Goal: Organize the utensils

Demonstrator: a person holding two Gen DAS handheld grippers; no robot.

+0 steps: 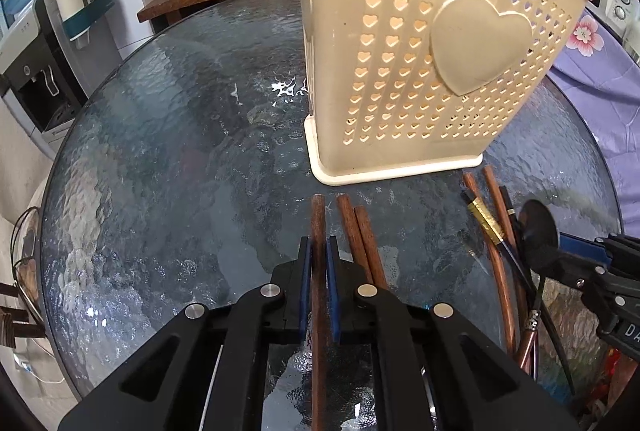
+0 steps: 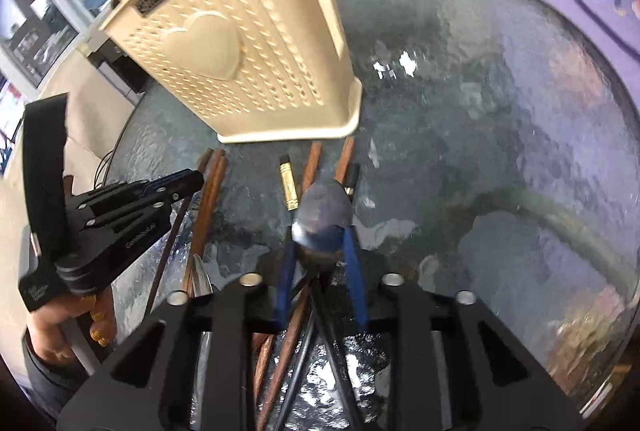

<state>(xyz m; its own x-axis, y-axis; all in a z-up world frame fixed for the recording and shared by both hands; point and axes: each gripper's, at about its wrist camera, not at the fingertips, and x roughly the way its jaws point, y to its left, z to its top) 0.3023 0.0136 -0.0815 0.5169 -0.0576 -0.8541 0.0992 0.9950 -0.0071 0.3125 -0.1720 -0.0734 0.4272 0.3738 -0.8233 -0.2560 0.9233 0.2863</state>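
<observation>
both point steeply down: left gripper (image 1: 319, 251) clamped tight, right gripper (image 2: 320, 251) jaws partly closed.

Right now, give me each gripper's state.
Left gripper: shut on a chopstick.
Right gripper: pads around a spoon; whether they press on it cannot be told.

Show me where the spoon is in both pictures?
Left wrist view: the spoon is at the right edge, its dark bowl held up by the right gripper.
Right wrist view: the spoon sits at centre, between the right gripper's blue fingers.
Shared landmark: the cream basket with the big heart, standing behind the utensils.
</observation>
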